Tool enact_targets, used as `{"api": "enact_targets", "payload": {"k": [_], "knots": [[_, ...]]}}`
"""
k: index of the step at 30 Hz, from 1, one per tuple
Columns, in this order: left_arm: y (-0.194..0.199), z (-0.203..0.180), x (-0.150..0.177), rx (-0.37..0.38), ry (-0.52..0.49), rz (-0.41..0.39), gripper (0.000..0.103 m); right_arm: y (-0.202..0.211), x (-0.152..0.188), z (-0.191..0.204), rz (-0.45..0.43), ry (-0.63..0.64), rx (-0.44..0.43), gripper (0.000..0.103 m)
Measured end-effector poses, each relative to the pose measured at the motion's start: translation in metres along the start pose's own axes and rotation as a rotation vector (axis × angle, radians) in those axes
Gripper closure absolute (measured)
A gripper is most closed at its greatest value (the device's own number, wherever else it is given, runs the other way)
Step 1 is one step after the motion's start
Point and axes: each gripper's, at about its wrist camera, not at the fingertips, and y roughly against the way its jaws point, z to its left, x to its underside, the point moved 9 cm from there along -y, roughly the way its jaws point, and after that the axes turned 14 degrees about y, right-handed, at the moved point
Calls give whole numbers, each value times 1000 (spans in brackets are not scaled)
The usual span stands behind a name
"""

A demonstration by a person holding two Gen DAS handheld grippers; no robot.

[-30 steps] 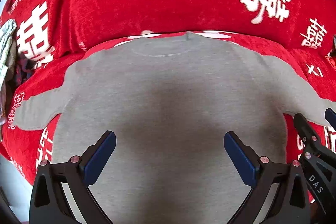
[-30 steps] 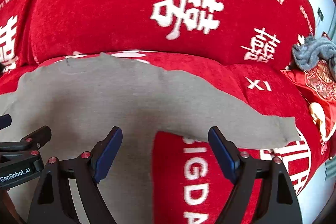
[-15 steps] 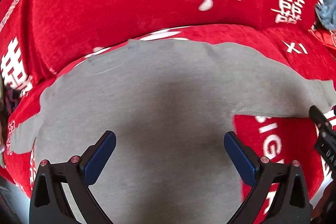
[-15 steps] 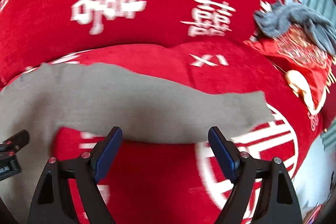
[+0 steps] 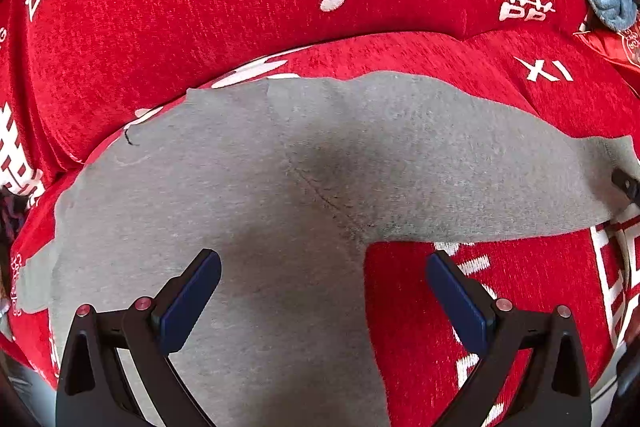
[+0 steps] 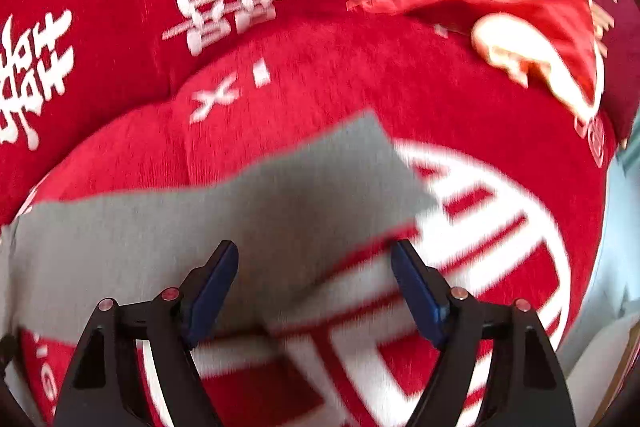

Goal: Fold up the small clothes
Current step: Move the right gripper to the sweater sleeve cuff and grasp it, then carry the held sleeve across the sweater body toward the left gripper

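Your small grey long-sleeved knit top [image 5: 248, 211] lies spread flat on the red plush sofa cover printed with white characters [image 5: 168, 27], its right sleeve [image 6: 224, 203] stretched out sideways. Your left gripper [image 5: 322, 291] hangs above the body by the underarm, jaws wide apart and empty. Your right gripper [image 6: 314, 287] hovers over the sleeve near the cuff; its jaws have just been narrowing a little, pads clear of the cloth. Expect light, limp, stretchy fabric: pinch at the cuff edge, probably, and shallowly, or you may catch the cover.
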Motion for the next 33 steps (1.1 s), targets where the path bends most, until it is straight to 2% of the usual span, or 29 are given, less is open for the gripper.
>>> {"api": "enact_targets", "payload": {"k": [1, 3, 4, 5, 6, 7, 8, 13, 16, 18, 22, 28, 33], "knots": [[-1, -1, -1, -1, -2, -1, 0, -4, -3, 0, 2, 2, 2, 22], [-4, -1, -3, -4, -2, -4, 0, -9, -13, -2, -28, 11, 28, 35], [-5, 0, -5, -4, 2, -5, 0, -12, -16, -3, -31, 21, 45, 53], [-7, 0, -7, -4, 8, -4, 0, -15, -19, -4, -35, 47, 79, 79], [-9, 1, -9, -3, 14, -1, 0, -17, -23, -4, -39, 66, 86, 90], [-11, 3, -11, -3, 21, 1, 0, -19, -25, -2, -42, 70, 63, 95], [-13, 5, -15, -5, 30, 2, 0, -19, -27, -2, -52, 63, 35, 96], [-26, 20, -38, -21, 97, -4, 0, 3, -29, -13, -142, 1, 21, 96], [-43, 29, -40, -34, 138, 48, 0, 25, -29, -23, -200, -48, 21, 96], [-53, 28, -35, -39, 128, 78, 0, 36, -28, -25, -217, -62, 23, 96], [-44, 28, -32, -14, 109, 64, 0, 50, -27, -17, -235, -45, 46, 96], [-15, 51, -21, 30, 119, 11, 0, 88, -41, -1, -284, -38, 15, 96], [5, 81, -7, 52, 146, -29, 0, 126, -59, 51, -333, 51, -23, 96]]}}
